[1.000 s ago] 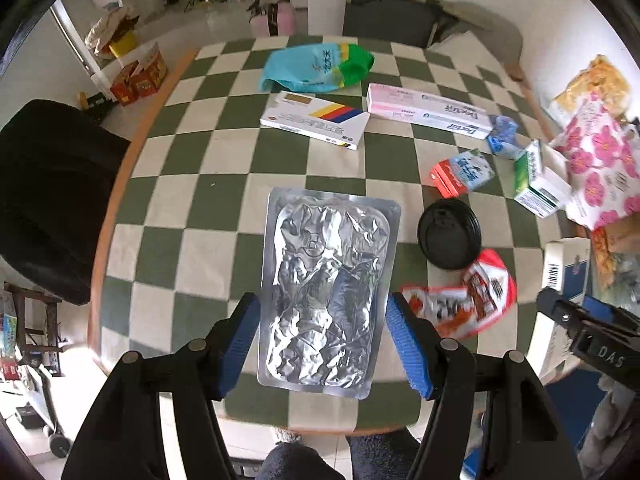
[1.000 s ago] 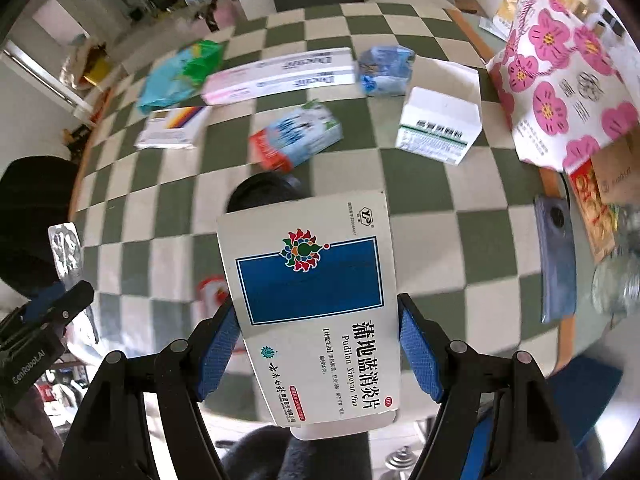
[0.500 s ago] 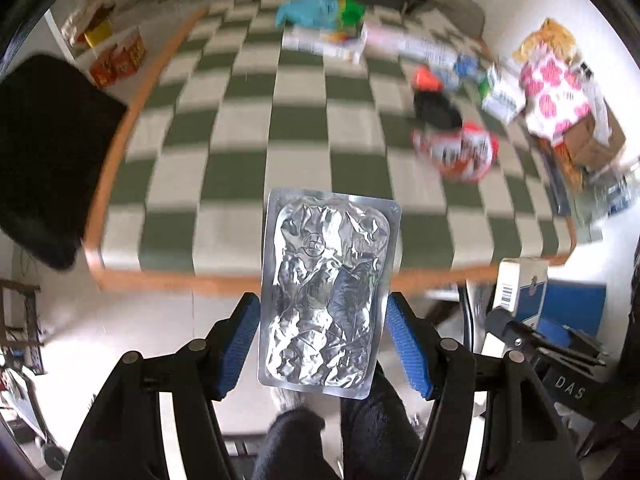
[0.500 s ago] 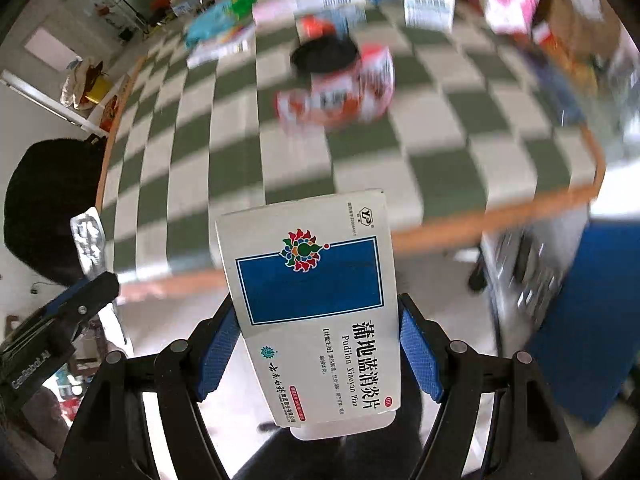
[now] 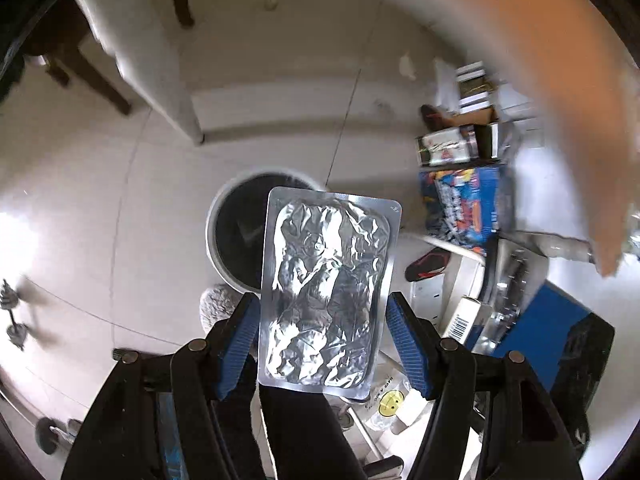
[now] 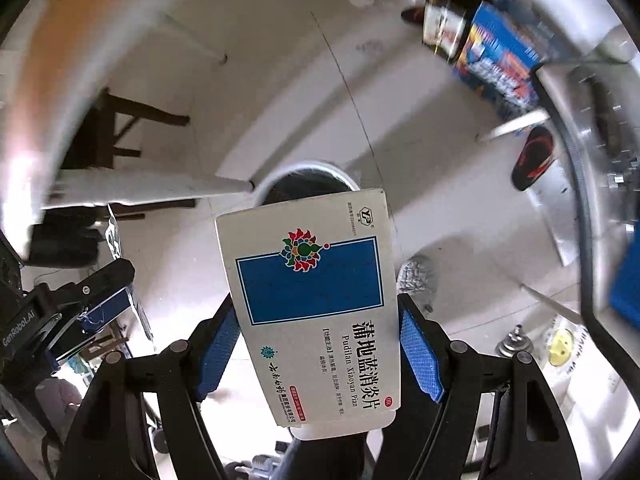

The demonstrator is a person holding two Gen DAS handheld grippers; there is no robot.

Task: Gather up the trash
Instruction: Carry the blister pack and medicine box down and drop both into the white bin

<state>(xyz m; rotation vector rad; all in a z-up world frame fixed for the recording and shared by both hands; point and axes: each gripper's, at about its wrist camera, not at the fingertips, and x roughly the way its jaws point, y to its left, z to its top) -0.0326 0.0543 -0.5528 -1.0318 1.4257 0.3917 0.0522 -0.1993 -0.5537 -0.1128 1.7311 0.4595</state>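
Observation:
My left gripper (image 5: 322,340) is shut on a silver foil blister pack (image 5: 326,292) and holds it over the floor, above a round white trash bin (image 5: 236,236) with a black liner. My right gripper (image 6: 320,352) is shut on a white medicine box (image 6: 316,304) with a blue panel, above the same bin (image 6: 304,184). The left gripper also shows at the left edge of the right wrist view (image 6: 92,296), with the foil pack seen edge-on.
The table's orange edge (image 5: 560,80) curves at the upper right. A blue printed carton (image 5: 464,204), stacked boxes (image 5: 452,148), a red-and-black slipper (image 5: 428,264) and a dark wooden chair leg (image 6: 132,116) stand on the tiled floor.
Both grippers have swung away from the checkered table and down toward the floor, still holding their items. The trash bin has come into view under both.

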